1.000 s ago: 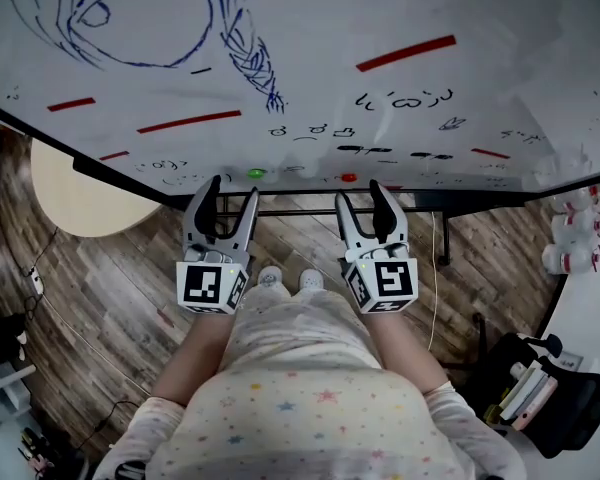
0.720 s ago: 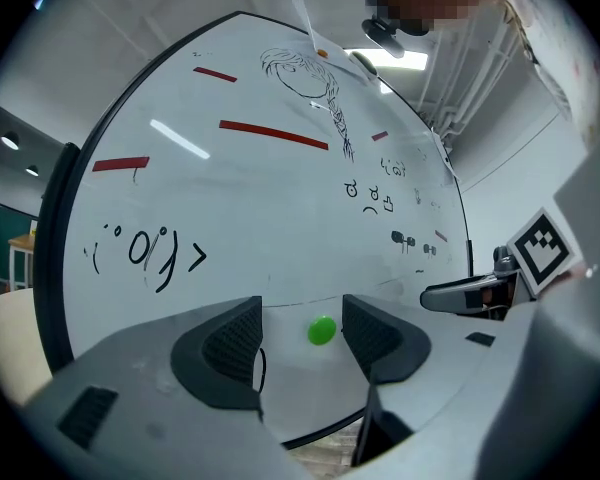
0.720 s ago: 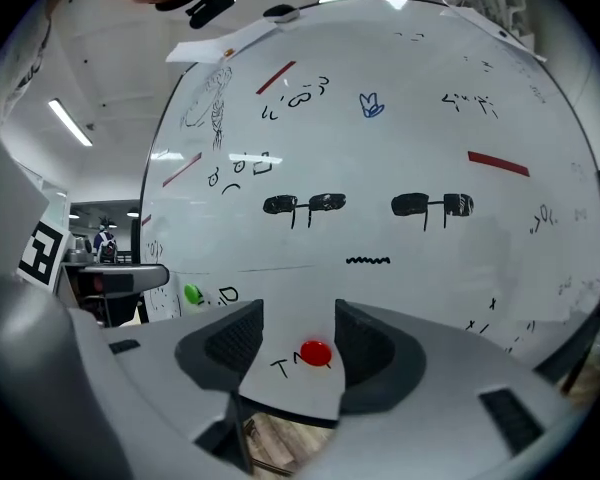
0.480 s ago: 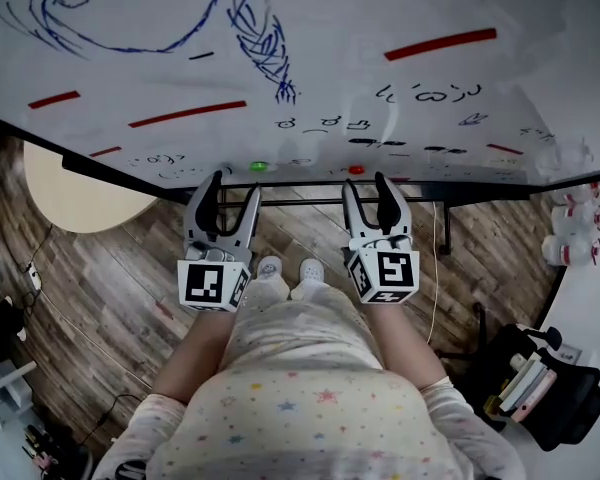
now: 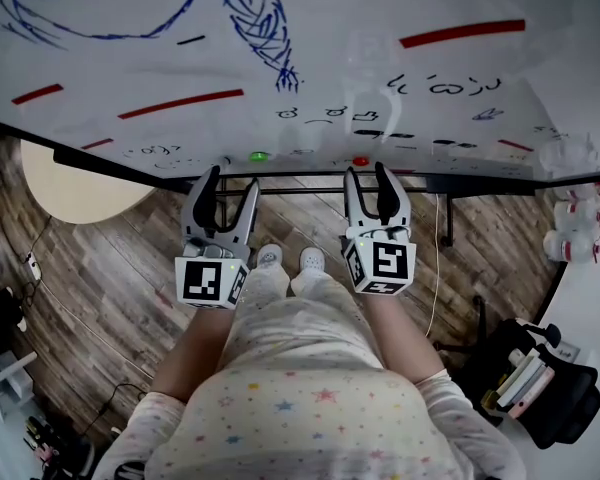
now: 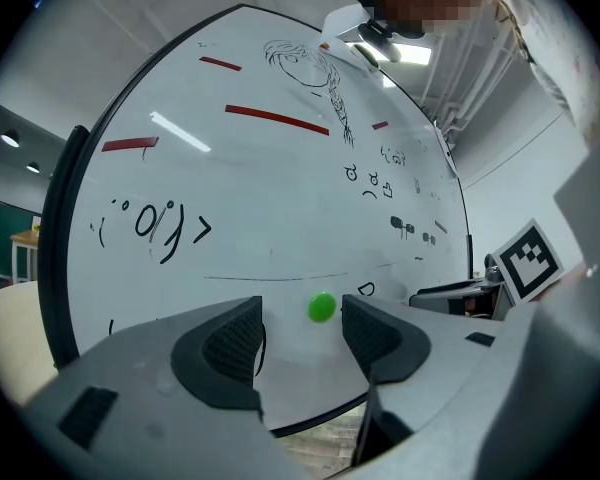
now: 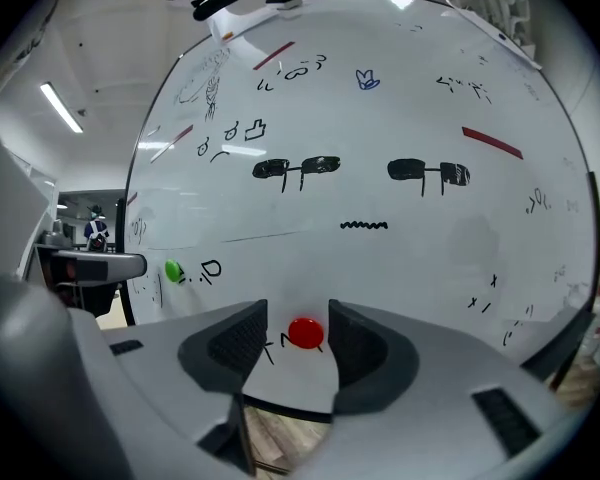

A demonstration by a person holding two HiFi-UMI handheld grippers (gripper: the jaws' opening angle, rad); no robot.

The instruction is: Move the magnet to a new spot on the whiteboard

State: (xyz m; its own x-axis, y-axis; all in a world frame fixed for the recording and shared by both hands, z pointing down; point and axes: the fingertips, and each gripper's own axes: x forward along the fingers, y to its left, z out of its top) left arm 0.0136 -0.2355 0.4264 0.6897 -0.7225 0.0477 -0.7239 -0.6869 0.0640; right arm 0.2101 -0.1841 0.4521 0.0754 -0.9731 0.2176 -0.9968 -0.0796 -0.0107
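Bright ceiling light, fisheye-warped edges

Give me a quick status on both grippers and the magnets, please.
Left gripper open, green magnet lined up between jaws, untouched. Right gripper open, red magnet likewise. Nothing blocking either on the whiteboard.

- whiteboard [image 5: 320, 78]: white, with blue sketch, red bars, black scribbles
- green magnet [image 5: 258, 156]
- red magnet [image 5: 360, 161]
- left gripper [image 5: 233, 178], right gripper [image 5: 366, 170]: grey, black-and-white marker cubes
- floor [image 5: 110, 268]: brown wood grain
- shirt [image 5: 300, 408]: pale, coloured stars
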